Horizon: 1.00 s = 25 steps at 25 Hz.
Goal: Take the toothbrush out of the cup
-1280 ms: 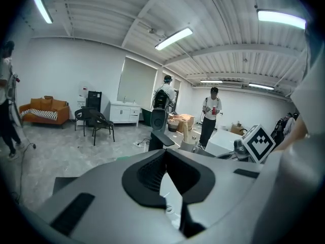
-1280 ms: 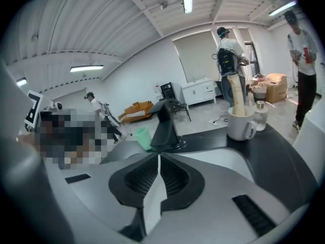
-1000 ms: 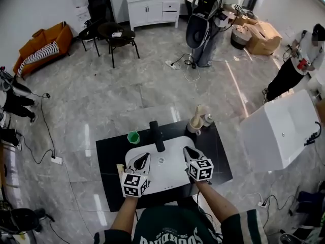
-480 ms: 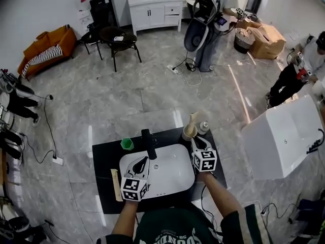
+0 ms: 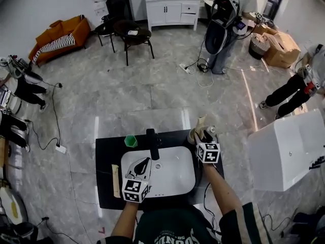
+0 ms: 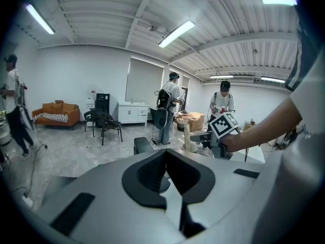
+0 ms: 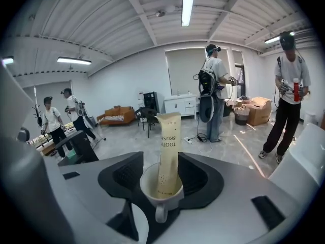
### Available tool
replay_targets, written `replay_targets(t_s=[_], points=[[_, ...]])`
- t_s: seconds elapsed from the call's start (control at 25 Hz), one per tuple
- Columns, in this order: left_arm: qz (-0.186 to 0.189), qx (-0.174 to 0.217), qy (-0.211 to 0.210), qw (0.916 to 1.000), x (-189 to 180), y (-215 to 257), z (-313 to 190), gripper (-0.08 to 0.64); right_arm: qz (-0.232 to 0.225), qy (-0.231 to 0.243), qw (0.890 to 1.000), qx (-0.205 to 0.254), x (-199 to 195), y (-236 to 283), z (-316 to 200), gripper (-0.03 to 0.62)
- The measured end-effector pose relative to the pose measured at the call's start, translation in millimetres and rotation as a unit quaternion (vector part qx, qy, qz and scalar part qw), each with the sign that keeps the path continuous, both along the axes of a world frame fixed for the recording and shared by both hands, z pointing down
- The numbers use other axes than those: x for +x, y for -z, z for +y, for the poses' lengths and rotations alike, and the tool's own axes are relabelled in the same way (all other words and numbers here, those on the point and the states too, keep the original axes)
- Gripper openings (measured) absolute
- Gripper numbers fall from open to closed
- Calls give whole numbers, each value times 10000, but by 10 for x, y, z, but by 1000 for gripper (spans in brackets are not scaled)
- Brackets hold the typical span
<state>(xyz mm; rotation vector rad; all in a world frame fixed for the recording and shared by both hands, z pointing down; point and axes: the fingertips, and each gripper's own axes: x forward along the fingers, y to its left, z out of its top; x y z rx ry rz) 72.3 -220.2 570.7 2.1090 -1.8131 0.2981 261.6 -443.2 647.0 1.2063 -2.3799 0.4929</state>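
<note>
A cream toothbrush packet [image 7: 168,149] stands upright in a white mug [image 7: 161,196] at the counter's back right corner [image 5: 197,132]. My right gripper [image 7: 161,162] has just been opening its jaws. They now stand wide on either side of the mug and packet, close to the rim but not pressing on it. In the head view the right gripper [image 5: 203,136] reaches out to the mug. My left gripper [image 6: 165,154] is shut and empty, and it hovers over the white sink [image 5: 175,176] in the head view [image 5: 145,162].
A black faucet [image 5: 153,142] rises behind the sink, with a green cup [image 5: 131,141] to its left. A small bottle [image 5: 210,130] stands just beside the mug. A pale strip [image 5: 115,180] lies at the counter's left edge. A white box [image 5: 284,151] stands on the right.
My right gripper has moved away from the sink's right rim to the mug at the back right, and its jaws have opened around it. The left gripper has hardly shifted.
</note>
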Motion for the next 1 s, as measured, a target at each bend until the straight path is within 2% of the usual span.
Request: replay_targets(t_s=[0.6, 0.8, 1.0], points=[[0, -131, 442, 9989, -190, -79, 75, 12, 66, -71, 9985, -530, -94, -382, -320, 222], [13, -152, 505, 9986, -202, -89, 119, 12, 68, -129, 9988, -462, -33, -391, -329, 221], [7, -167, 553, 9983, -190, -110, 168, 11, 39, 91, 9992, -381, -84, -375, -355, 209]])
